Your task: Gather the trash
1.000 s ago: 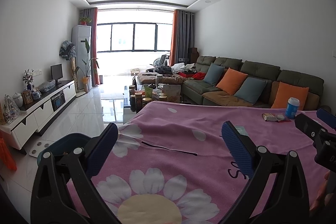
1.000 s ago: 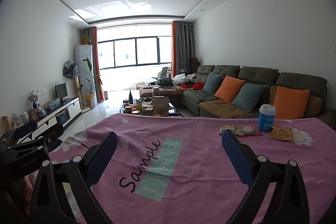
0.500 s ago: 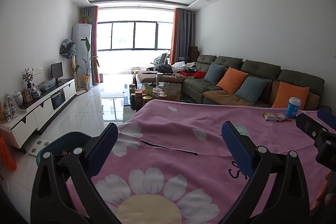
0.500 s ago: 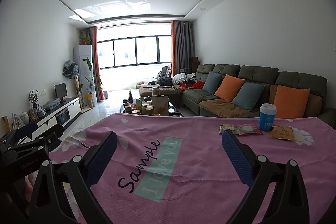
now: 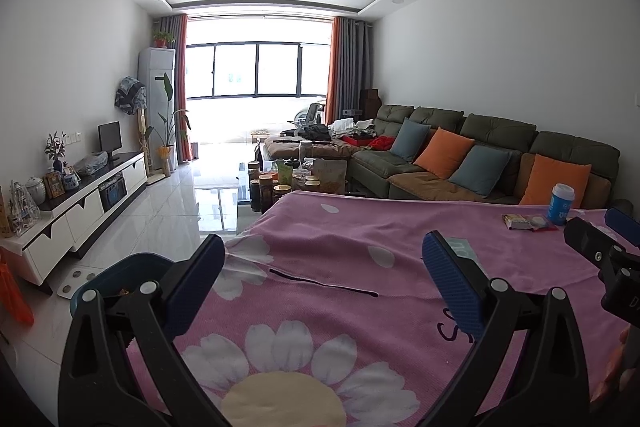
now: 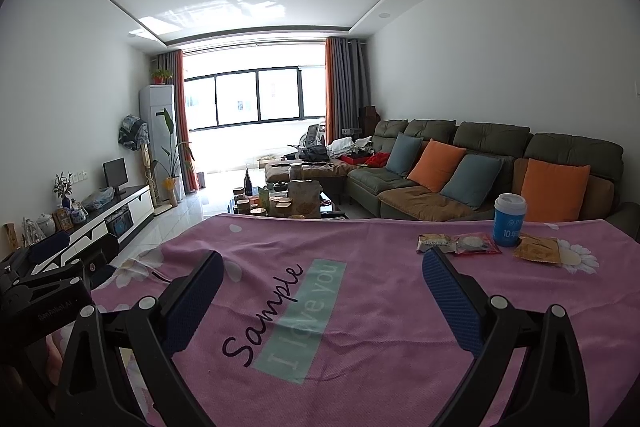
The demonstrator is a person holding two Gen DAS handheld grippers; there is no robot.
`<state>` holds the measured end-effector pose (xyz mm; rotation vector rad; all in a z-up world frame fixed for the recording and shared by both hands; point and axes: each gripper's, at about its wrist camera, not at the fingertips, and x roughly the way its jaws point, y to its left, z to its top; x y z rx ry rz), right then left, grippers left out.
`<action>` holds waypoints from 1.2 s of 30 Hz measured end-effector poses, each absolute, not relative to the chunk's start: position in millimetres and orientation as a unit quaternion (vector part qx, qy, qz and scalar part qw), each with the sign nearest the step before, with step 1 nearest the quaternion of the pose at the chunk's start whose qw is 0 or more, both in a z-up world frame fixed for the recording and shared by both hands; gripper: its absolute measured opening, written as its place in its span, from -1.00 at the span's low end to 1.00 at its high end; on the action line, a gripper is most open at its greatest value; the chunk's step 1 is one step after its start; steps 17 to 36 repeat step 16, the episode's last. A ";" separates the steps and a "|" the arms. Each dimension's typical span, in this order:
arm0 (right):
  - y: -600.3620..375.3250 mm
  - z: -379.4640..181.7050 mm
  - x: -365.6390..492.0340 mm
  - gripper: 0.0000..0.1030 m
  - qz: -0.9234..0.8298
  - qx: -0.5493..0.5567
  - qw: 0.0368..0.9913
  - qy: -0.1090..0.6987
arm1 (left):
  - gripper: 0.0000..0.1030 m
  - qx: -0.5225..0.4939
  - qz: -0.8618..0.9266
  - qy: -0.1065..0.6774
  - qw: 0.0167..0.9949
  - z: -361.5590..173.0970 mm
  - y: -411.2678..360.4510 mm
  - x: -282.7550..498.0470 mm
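A home living room: beyond the tongs, a long sofa point(image 6: 496, 163) with orange and blue cushions lines the right wall, a low TV cabinet point(image 5: 80, 203) with a small screen point(image 5: 110, 137) stands left, and curtains point(image 6: 340, 87) frame the far window point(image 6: 256, 97).

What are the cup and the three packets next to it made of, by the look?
Cup: probably paper with a printed blue matte sleeve and a white lid, likely plastic. Red packet: glossy plastic film, with glare and a see-through window. Brown packet: crinkled film or paper, can't tell which. Pale packet: printed film, wrinkled. All rest on the pink woven cloth.
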<state>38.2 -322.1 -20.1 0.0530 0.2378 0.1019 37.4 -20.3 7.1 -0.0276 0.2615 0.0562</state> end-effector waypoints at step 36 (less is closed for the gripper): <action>-347.2 -29.3 51.9 0.87 0.044 0.031 0.985 0.163 | 0.89 0.005 -0.012 0.232 0.973 -4.9 -30.4 89.4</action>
